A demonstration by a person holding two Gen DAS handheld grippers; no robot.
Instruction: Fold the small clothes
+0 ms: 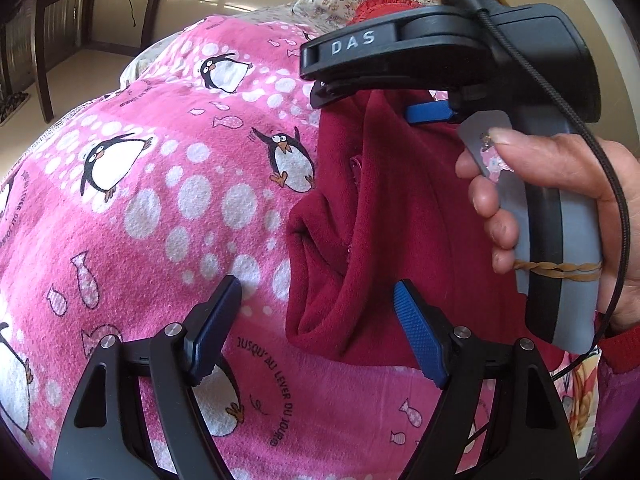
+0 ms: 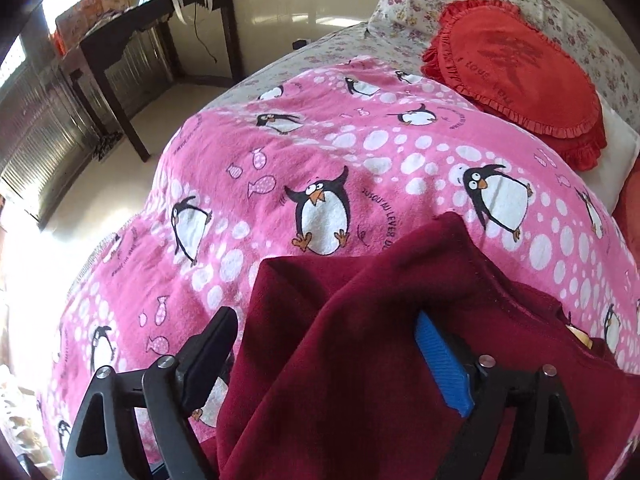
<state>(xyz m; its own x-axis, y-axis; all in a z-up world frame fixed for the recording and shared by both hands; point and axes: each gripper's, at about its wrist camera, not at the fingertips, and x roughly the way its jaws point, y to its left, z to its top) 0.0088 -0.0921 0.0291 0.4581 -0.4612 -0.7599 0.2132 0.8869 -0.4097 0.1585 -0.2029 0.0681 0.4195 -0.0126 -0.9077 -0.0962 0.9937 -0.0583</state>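
A dark red fleece garment [image 1: 400, 208] lies crumpled on a pink penguin blanket [image 1: 160, 200], its left edge folded into a thick roll. My left gripper [image 1: 316, 286] hangs open just above that edge. The black finger is over the blanket and the blue finger over the cloth, neither pressing. My right gripper [image 1: 374, 104], held by a person's hand [image 1: 560, 200], stands farther back over the garment. In the right wrist view the garment [image 2: 360, 340] bulges up between the wide-apart fingers of the right gripper [image 2: 328, 330]. The pads do not squeeze it.
The blanket [image 2: 320, 140] covers a bed. A red frilled heart cushion [image 2: 520, 72] and floral pillows [image 2: 412, 4] lie at its head. A dark wooden table [image 2: 132, 40] stands on the floor beyond the bed's left edge.
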